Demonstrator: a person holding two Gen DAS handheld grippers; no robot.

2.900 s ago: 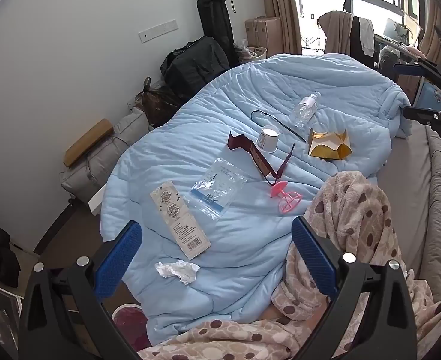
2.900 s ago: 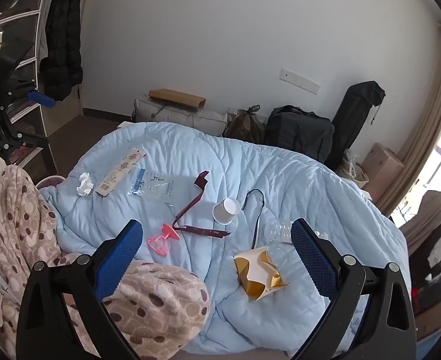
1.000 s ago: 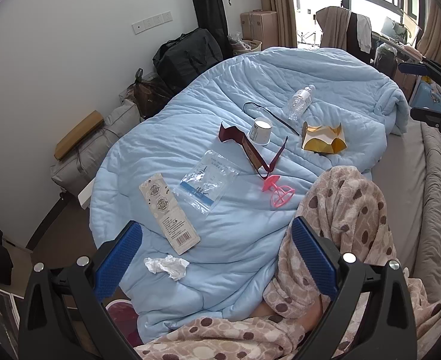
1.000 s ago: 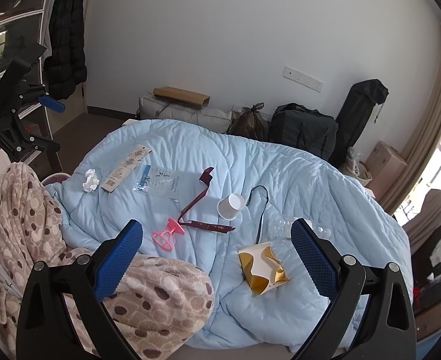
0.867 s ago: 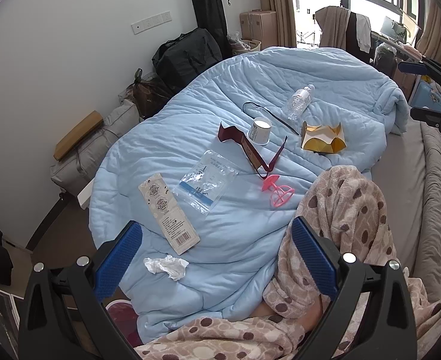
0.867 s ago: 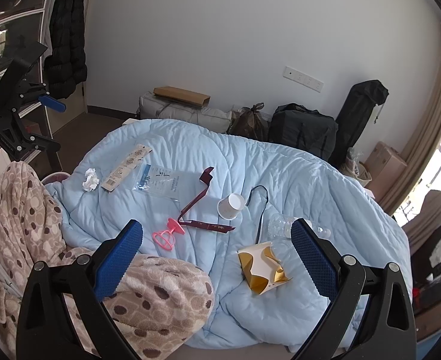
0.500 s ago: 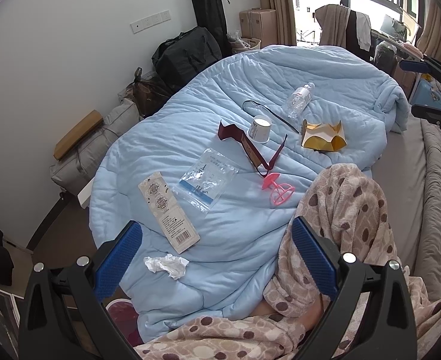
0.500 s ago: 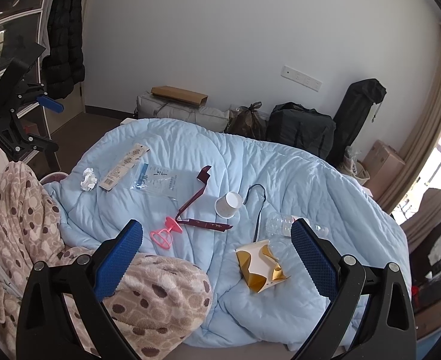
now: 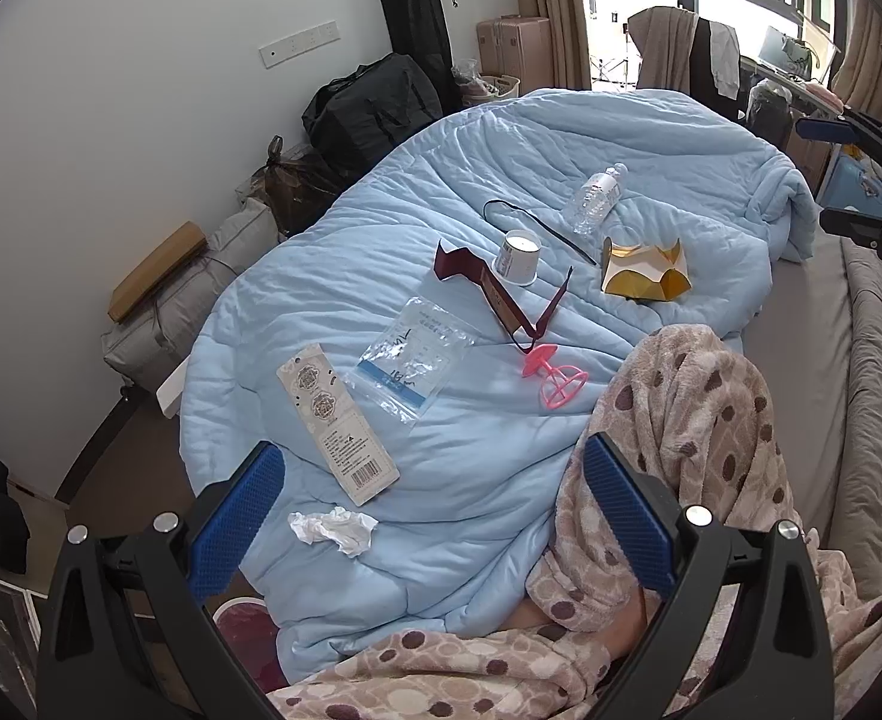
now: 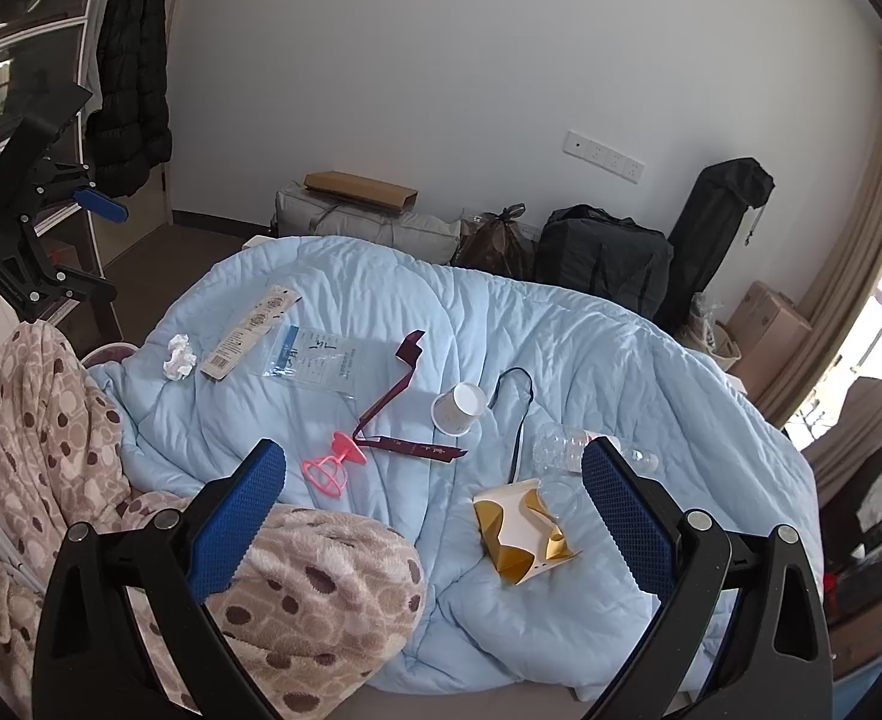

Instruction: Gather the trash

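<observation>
Both grippers stand with jaws spread wide, nothing between them, held above the bed.

Left wrist view: left gripper [image 9: 432, 507] over the blue duvet [image 9: 501, 468]. Tissue [image 9: 333, 529] lies just beyond its left finger. Farther out: card [image 9: 336, 423], bag [image 9: 412, 355], ribbon [image 9: 501, 306], cup [image 9: 518, 256], pink plastic piece [image 9: 555, 377], gold box [image 9: 645, 273], bottle [image 9: 594, 197]. Spotted blanket [image 9: 693, 408] on the right.

Right wrist view: right gripper [image 10: 435, 504] over the same duvet [image 10: 621, 372]; box [image 10: 522, 537] between its fingers, bottle [image 10: 567, 449] near the right finger, cup [image 10: 459, 408] farther out, tissue [image 10: 178, 357] far left.
</observation>
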